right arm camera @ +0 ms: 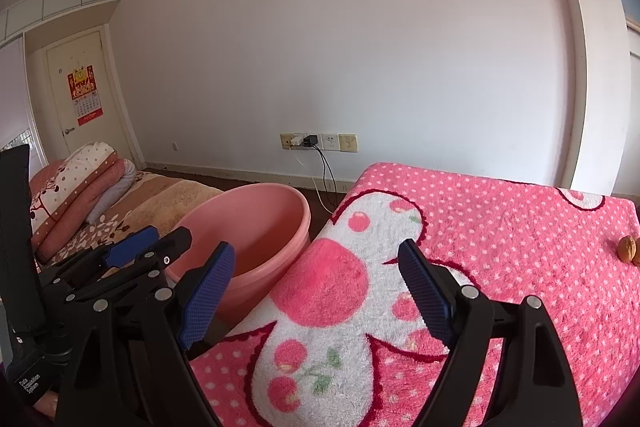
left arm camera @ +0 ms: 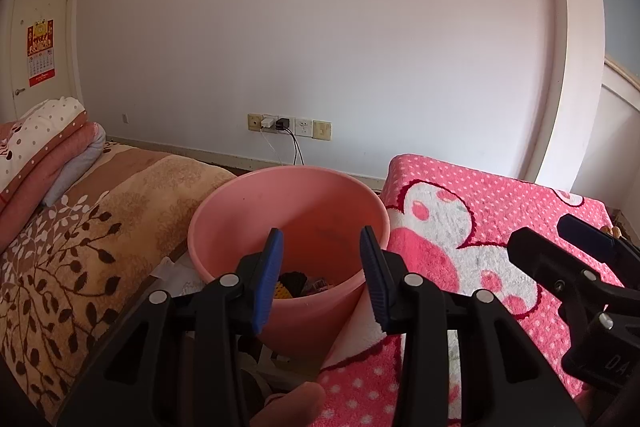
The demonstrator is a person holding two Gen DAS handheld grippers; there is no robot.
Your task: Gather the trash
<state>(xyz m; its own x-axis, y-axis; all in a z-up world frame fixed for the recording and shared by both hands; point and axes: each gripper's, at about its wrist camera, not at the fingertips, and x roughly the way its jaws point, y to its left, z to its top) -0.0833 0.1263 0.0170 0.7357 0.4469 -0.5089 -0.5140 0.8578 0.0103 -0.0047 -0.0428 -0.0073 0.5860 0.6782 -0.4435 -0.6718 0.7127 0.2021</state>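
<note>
A pink plastic bucket (left arm camera: pixel 288 223) stands on the floor between two beds, with dark and yellow scraps of trash (left arm camera: pixel 294 285) at its bottom. My left gripper (left arm camera: pixel 322 275) hangs open just above the bucket's near rim, nothing between its blue pads. My right gripper (right arm camera: pixel 316 297) is open over the pink dotted blanket (right arm camera: pixel 500 235), empty, to the right of the bucket (right arm camera: pixel 248 223). A brown walnut (right arm camera: pixel 627 247) lies on the blanket at the far right edge. The right gripper (left arm camera: pixel 576 251) also shows in the left wrist view.
A bed with a brown leaf-pattern cover (left arm camera: pixel 80 239) and folded quilts (left arm camera: pixel 44 147) lies left of the bucket. Wall sockets with chargers and cables (left arm camera: pixel 280 125) sit behind it. A door with a red calendar (right arm camera: pixel 86 95) is at far left.
</note>
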